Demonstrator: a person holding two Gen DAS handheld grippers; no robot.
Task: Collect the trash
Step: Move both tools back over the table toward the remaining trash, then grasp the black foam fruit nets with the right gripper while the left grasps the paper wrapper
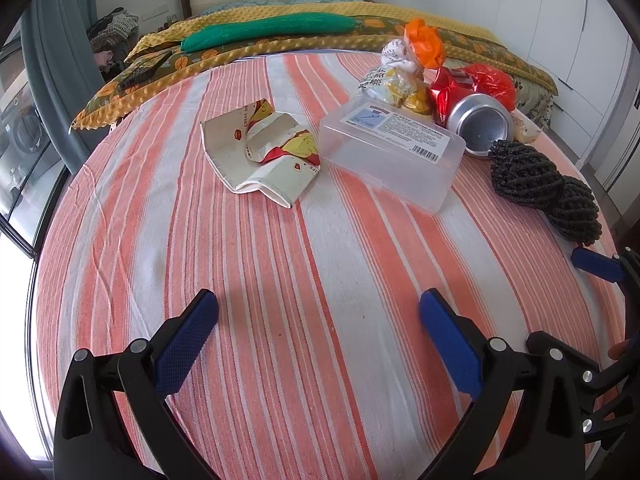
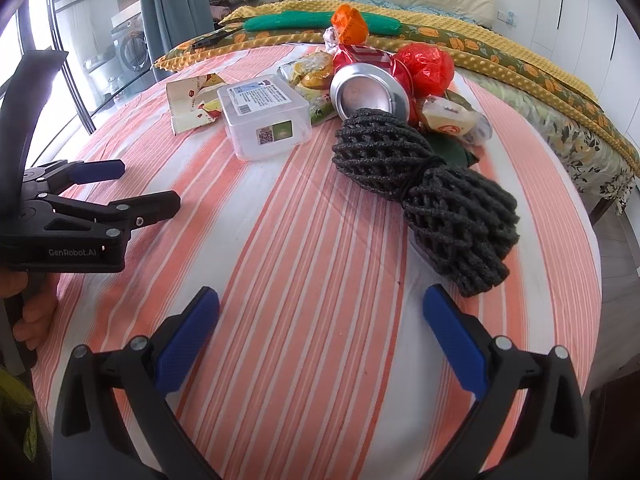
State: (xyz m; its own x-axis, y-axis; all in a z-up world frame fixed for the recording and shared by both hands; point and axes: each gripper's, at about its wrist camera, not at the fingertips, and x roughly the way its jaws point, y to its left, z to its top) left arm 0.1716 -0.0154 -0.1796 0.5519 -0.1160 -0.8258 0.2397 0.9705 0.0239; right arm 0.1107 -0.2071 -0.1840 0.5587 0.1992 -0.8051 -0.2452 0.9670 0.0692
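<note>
Trash lies on a round table with an orange-and-white striped cloth (image 1: 280,280). A flattened paper wrapper (image 1: 264,152) and a clear plastic box (image 1: 390,152) lie at the far middle. Behind them are a red can (image 1: 478,122), snack bags (image 1: 394,84), an orange bag (image 1: 424,42) and a red bag (image 1: 494,82). A black foam net (image 2: 424,188) lies at the right. My left gripper (image 1: 318,306) is open and empty over bare cloth. My right gripper (image 2: 320,304) is open and empty, just short of the net's near end.
A bed with a yellow dotted blanket (image 1: 280,46) and a green pillow (image 1: 268,30) stands behind the table. Glass doors (image 1: 24,152) are at the left, white wardrobes (image 1: 560,12) at the right. The left gripper also shows in the right wrist view (image 2: 148,186).
</note>
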